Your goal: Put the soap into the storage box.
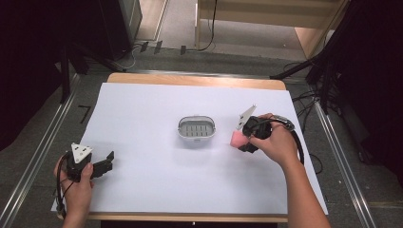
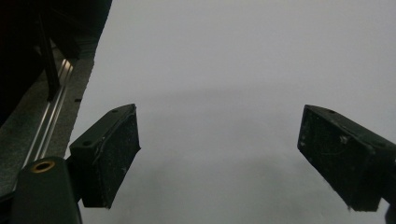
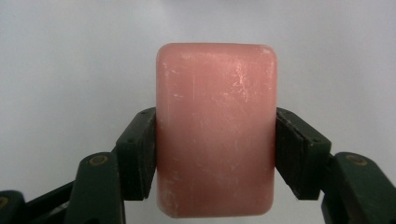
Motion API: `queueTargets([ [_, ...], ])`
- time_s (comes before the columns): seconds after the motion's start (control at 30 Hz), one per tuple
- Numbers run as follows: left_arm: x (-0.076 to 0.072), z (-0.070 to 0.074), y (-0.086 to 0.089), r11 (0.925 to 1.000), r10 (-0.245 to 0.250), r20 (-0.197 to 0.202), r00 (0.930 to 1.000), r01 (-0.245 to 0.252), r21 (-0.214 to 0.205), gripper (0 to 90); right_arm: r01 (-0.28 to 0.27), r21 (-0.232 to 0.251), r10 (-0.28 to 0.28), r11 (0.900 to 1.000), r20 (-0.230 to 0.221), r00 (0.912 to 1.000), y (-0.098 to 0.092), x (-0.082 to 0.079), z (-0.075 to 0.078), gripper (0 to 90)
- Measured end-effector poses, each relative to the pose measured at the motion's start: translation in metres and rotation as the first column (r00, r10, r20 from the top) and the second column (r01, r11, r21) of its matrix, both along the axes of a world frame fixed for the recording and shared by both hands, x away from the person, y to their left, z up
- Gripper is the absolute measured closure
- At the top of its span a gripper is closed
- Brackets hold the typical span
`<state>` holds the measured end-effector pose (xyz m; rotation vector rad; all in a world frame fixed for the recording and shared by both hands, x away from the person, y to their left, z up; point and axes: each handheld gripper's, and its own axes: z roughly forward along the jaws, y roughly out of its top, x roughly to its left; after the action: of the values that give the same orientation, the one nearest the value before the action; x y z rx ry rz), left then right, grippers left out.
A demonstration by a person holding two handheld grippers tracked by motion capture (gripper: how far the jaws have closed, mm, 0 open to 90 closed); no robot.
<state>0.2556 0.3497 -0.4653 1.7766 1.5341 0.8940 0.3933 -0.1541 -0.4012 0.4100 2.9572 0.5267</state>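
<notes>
Presently, state at this moment:
Bench: a white sheet (image 1: pixel 152 190) is spread over the bench; a wooden edge is seen at the far side.
Soap: a pink bar (image 3: pixel 215 130) is held just off the right side of the dish, near it but apart. In the high view it is seen at (image 1: pixel 236 138), low over the sheet; whether it touches the sheet cannot be told.
Right hand-held gripper (image 3: pixel 215 154): it is pinched on the soap, one pad pressed against each long side. In the high view it is seen at (image 1: pixel 240 140).
Soap axis: the long axis is seen to run straight out between the jaws, away from the hand; the far end juts past the pads.
Dish: a grey soap dish (image 1: pixel 196 128) with a slotted floor is seen mid-bench, with nothing in it. Its long axis lies across the bench, left to right.
Key relation: the dish lies to the left of the held soap, so a short carry leftward is judged to be called for; the right hand is far nearer.
Left hand-held gripper (image 1: pixel 107 164): it is held spread wide, with nothing between the jaws, at the near left of the bench, well apart from the dish. In its own view (image 2: pixel 219 158) bare sheet is seen.
Risk (judgement): the bar may need turning to match the dish.
</notes>
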Motion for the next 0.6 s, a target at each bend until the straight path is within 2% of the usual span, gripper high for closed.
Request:
queueTargets([
  [0.6,0.0,0.0,0.0,1.0,0.001,-0.005,1.0,-0.001,-0.003,13.6,-0.06,0.021,0.059,0.998,0.008,0.9982,0.033,0.003,0.023,38.9],
])
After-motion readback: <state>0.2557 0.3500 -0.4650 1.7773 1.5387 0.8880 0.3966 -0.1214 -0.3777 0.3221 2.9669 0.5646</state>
